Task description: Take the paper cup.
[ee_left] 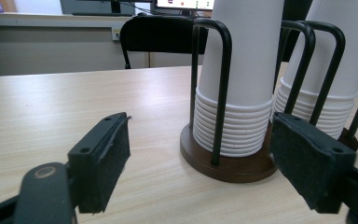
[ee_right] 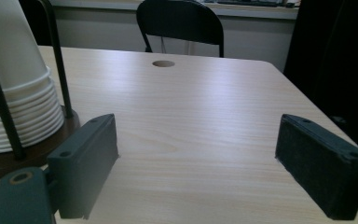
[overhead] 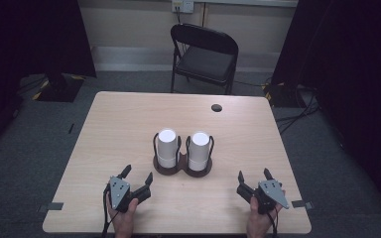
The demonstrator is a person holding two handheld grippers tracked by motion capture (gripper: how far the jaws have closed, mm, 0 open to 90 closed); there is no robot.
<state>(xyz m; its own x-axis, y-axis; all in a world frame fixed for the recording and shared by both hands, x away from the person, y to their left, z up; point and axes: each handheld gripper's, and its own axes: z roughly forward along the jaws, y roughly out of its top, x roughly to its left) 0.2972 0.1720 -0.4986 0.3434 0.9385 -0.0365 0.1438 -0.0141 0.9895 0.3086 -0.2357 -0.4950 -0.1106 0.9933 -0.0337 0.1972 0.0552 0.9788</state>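
Cup stacks [overhead: 167, 148] stand upright in a twin holder [overhead: 182, 167] mid-counter, ahead of both claws near the front edge; left claw [overhead: 138, 179] nearer, right claw [overhead: 254, 176] farther, jaws apart, empty.

Light wood desk [overhead: 129, 119] is sitting on grey carpet floor [overhead: 30, 148]. Black folding chair [overhead: 206, 54] is standing beyond its far edge, facing a pale wall [overhead: 129, 22]. Dark curtains [overhead: 357, 74] are hanging at both sides.
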